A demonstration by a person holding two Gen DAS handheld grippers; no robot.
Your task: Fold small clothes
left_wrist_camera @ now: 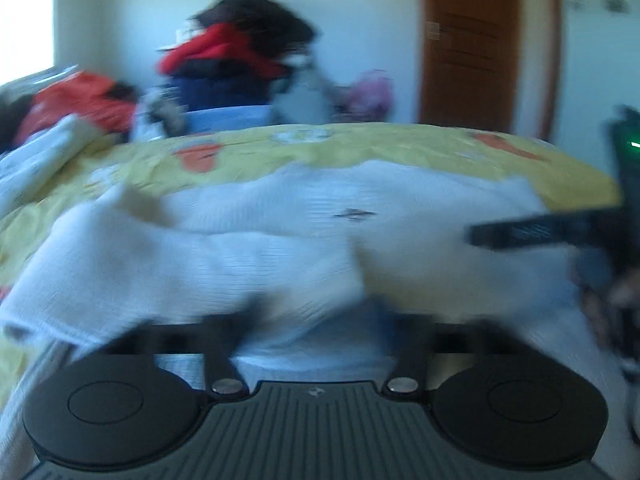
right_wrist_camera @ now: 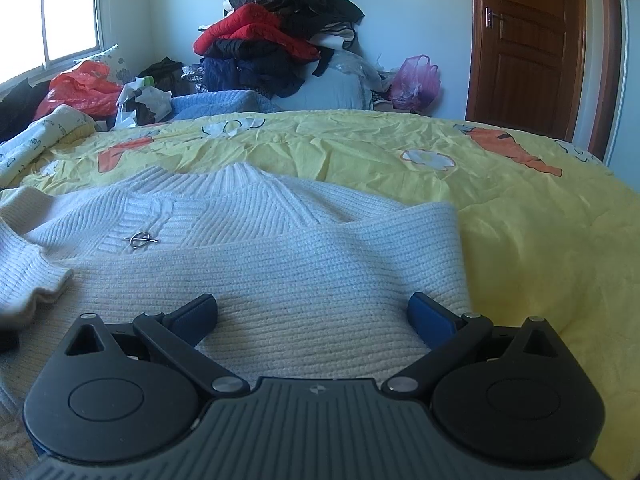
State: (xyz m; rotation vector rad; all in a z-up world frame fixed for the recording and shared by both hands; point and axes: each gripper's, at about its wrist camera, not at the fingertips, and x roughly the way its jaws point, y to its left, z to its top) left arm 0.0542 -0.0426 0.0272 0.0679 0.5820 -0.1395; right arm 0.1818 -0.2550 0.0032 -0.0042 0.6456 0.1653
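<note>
- A white ribbed knit sweater (right_wrist_camera: 280,264) is spread flat on the yellow flower-and-carrot printed bedsheet (right_wrist_camera: 520,208), toward the near edge of the bed.
- Its collar points at the far edge.
- One sleeve is folded across the body, its cuff ending near the sweater's right side.
- A small metal ring clasp (right_wrist_camera: 140,239) sits on the chest.
- The left side lies rumpled, ruffled hem turned up.

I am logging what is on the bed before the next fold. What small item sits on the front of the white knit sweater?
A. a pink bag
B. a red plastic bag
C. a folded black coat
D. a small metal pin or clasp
D: the right wrist view shows a small metal pin lying on the ribbed band of the white knit sweater, which is spread over the yellow bedsheet.
</note>
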